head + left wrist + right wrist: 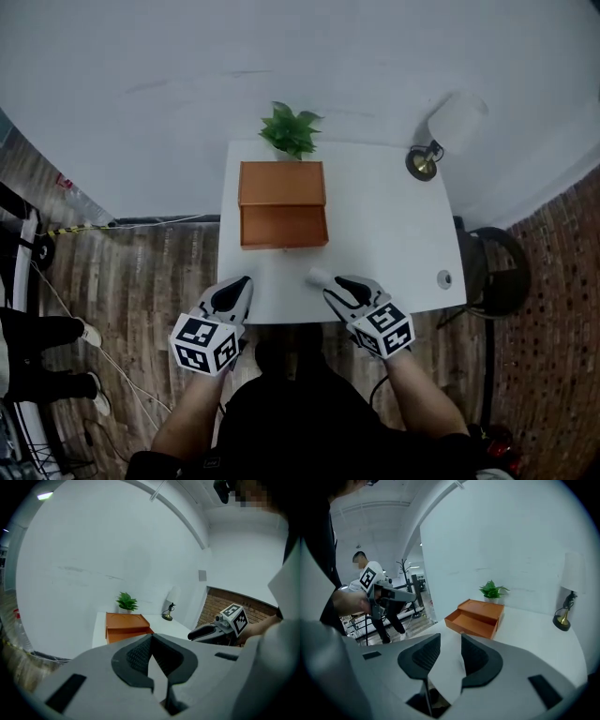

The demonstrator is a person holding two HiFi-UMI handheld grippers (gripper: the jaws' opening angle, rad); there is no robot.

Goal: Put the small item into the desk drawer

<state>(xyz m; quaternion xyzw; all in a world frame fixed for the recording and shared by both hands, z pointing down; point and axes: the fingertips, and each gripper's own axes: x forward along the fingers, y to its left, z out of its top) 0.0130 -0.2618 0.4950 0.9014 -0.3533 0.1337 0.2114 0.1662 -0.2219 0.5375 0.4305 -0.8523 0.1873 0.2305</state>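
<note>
Lying by your right gripper [343,283], the small item [320,276] looks light, perhaps slippery: pinch its middle. Right jaws released; left gripper [242,283] jaws clenched, empty.

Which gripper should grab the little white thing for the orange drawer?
Probably right. The right gripper has its jaws apart, with the small white item just beside its tip. The left gripper is shut and farther from it. The orange drawer already stands open.
</note>
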